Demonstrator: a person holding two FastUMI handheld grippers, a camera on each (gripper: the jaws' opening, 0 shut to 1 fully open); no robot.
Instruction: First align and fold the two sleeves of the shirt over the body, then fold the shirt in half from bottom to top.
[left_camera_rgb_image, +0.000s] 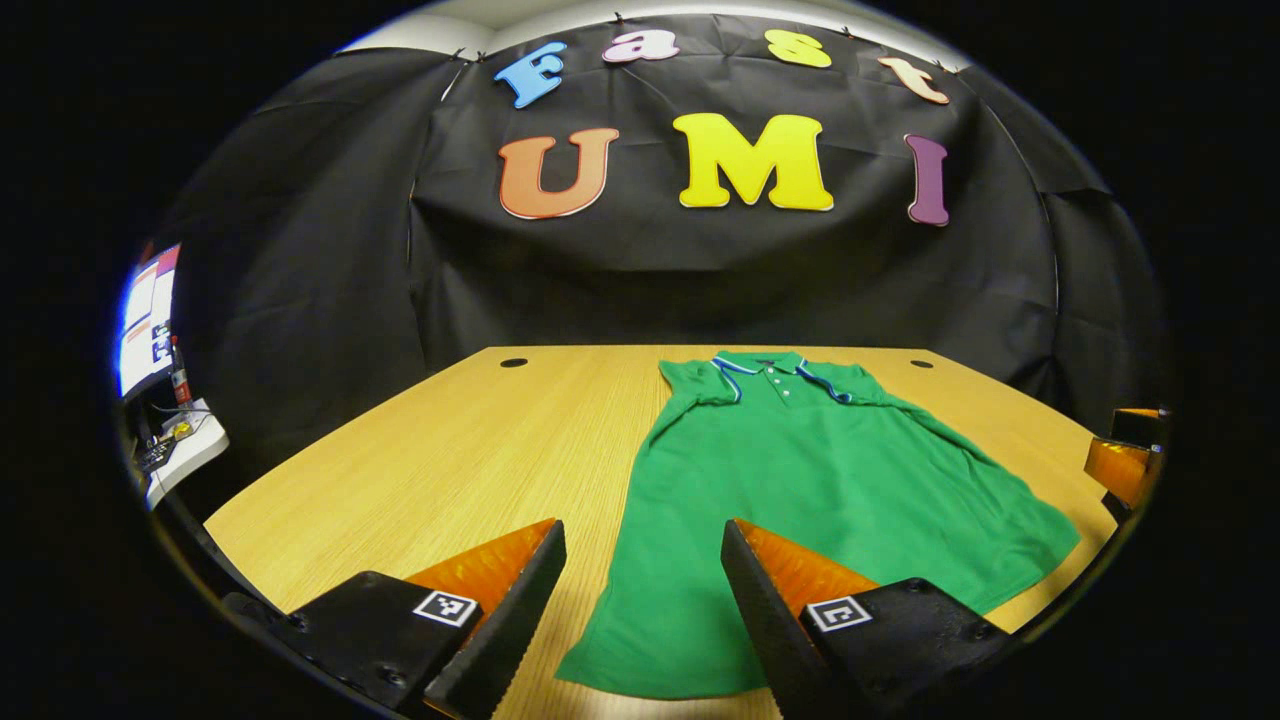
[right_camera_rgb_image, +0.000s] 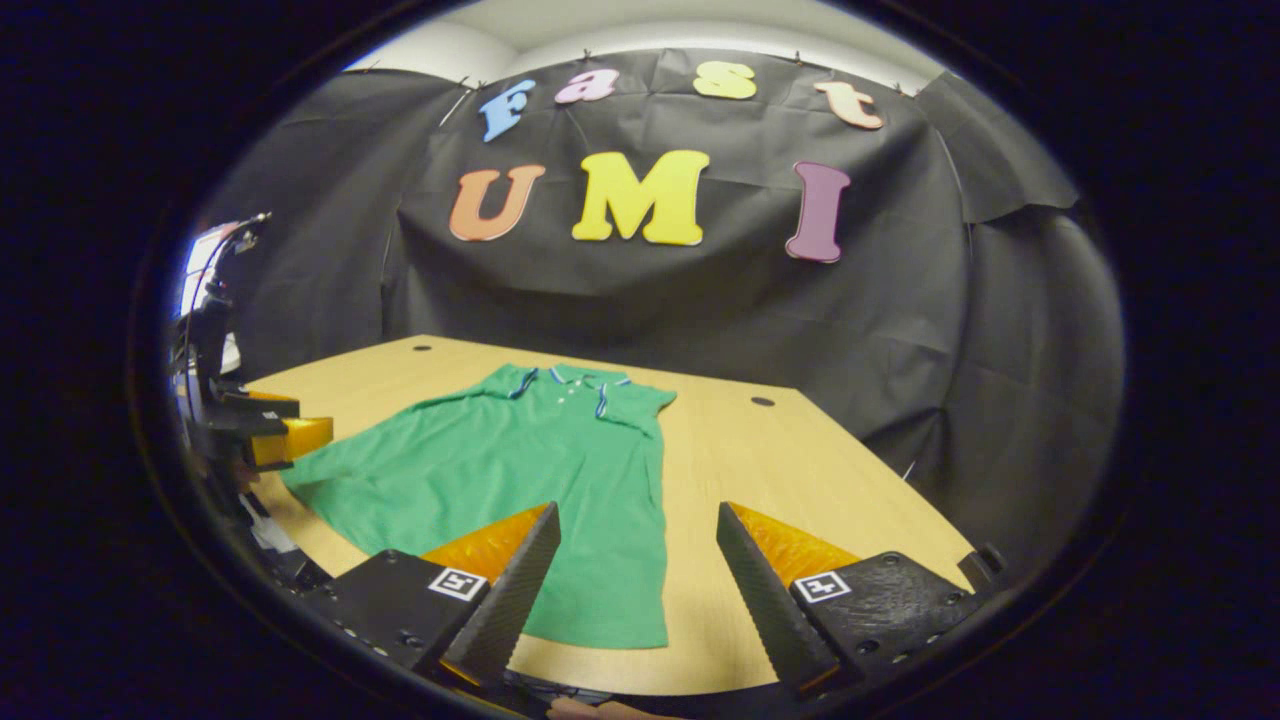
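Green shirt (left_camera_rgb_image: 800, 480) ahead of parted fingers (left_camera_rgb_image: 520, 590)

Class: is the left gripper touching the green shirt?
Cannot tell. In the left gripper view, the left gripper overlaps the green shirt, jaws open; no gap or contact shows plainly.

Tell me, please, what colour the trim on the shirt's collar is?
White with blue edging on the green shirt's collar, clearest in the left gripper view.

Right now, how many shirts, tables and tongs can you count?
Green shirt: 1
Wooden table: 1
Tongs: 2, the left tongs and the right tongs, both open above the table
Total: 4
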